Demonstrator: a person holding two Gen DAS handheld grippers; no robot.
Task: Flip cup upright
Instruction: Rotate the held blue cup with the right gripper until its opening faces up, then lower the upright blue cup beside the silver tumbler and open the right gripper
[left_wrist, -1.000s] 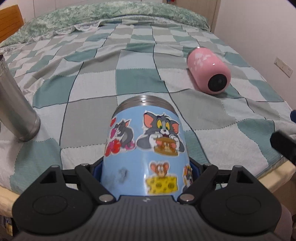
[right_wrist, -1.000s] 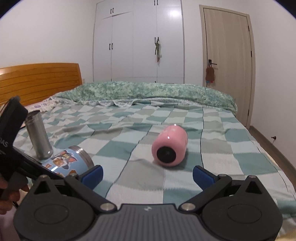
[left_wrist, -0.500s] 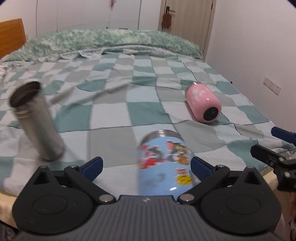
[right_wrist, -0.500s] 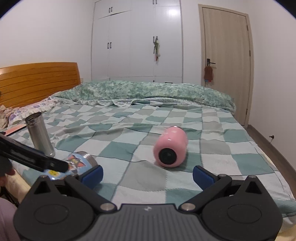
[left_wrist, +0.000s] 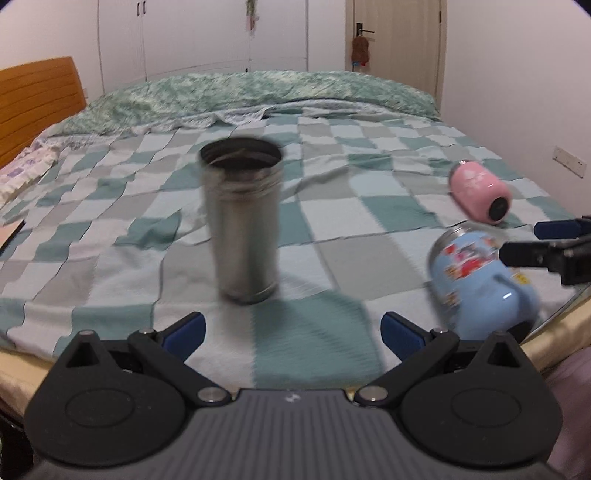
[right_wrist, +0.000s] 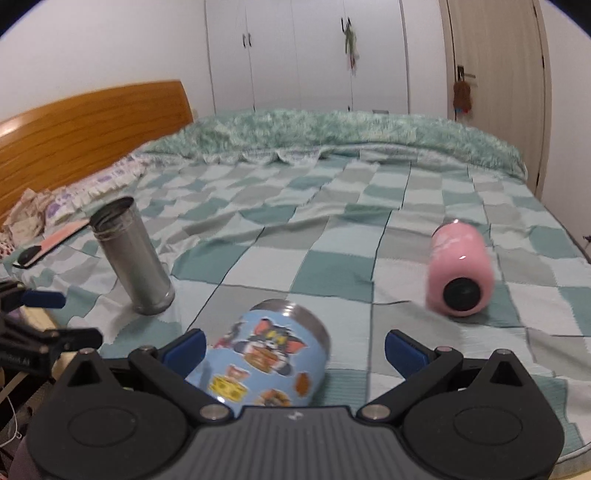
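The left tool (left_wrist: 291, 330) is released, its blue-tipped fingers (left_wrist: 184, 328) spread wide with nothing between them. It points across the bed (left_wrist: 332, 206) at the steel cup (left_wrist: 242, 221), which stands upright on the checked quilt, mouth up, just beyond the fingertips. Right of that, near the bed's edge, the blue cup (left_wrist: 480, 284) lies tilted on its side, its steel rim toward the far end of the bed. Farther right and back lies the pink cup (left_wrist: 480, 192), also on its side, its dark end facing the camera. The right tool shows at the right edge of this view, close by the blue cup.

The right tool (right_wrist: 295, 347) is likewise released, fingers (right_wrist: 404, 350) wide apart. The blue cup (right_wrist: 266, 354), covered in cartoon stickers, lies on its side in the near part of the gap, closer to the left finger; whether that finger touches it cannot be told. The steel cup (right_wrist: 131, 254) stands upright to the far left, and the pink cup (right_wrist: 460, 273) lies well apart at the right. The left tool's fingers show at the left edge. A wooden headboard (right_wrist: 85, 125) rises at the far left, and white wardrobes (right_wrist: 306, 55) and a door (right_wrist: 495, 74) stand beyond the bed.
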